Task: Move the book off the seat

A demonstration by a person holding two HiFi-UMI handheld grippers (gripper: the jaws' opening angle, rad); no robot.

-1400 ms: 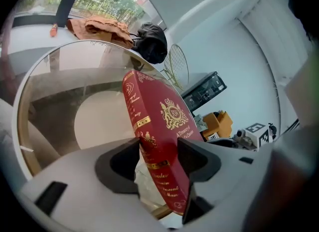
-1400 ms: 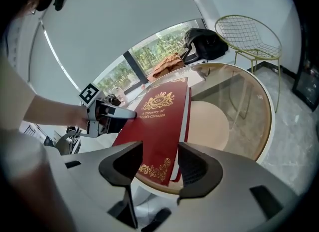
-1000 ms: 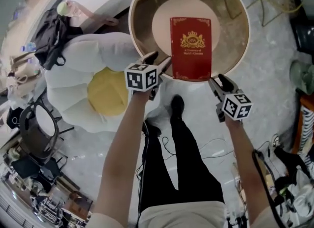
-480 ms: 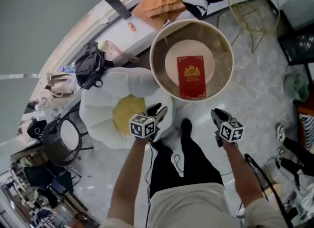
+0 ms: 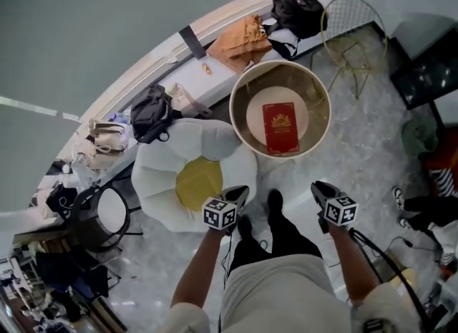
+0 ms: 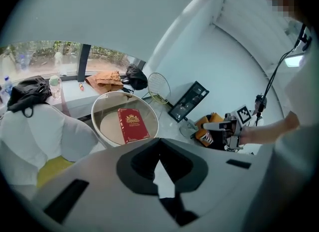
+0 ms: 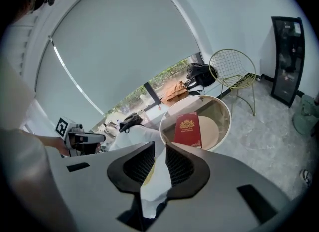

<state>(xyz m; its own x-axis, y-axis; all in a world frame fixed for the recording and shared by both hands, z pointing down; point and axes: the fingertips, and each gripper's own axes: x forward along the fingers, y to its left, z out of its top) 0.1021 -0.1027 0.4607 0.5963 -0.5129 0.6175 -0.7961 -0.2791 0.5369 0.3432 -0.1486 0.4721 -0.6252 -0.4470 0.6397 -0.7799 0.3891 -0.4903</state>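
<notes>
Currently the red book (image 5: pixel 280 128) lies flat, cover up, on the pale round cushion (image 5: pixel 256 120) inside the tub-shaped seat (image 5: pixel 250 89). Its near end reaches just past the cushion's edge toward the near wall. Seat contents: the cushion and 1 book.

The 2 grippers are held up close to the person's body, both well apart from the book and touching nothing. From the head view the book sits ahead of them, roughly between their 2 lines.

- Left gripper (image 5: pixel 242 191): the jaws have just been closing and the tips now meet, with nothing between them. In its own view the book (image 6: pixel 132 125) shows above and left of the jaws.
- Right gripper (image 5: pixel 318 187): the jaws have just been closing and a narrow slit is left between the pads, with nothing in it. In its own view the book (image 7: pixel 188 129) shows above and just right of the jaws.

Beside the seat on the floor is a white flower-shaped cushion (image 5: pixel 161 174) with a yellow centre. A gold wire chair (image 5: pixel 351 23) stands beyond the seat. A black bag (image 5: pixel 150 102) rests on the window ledge.
</notes>
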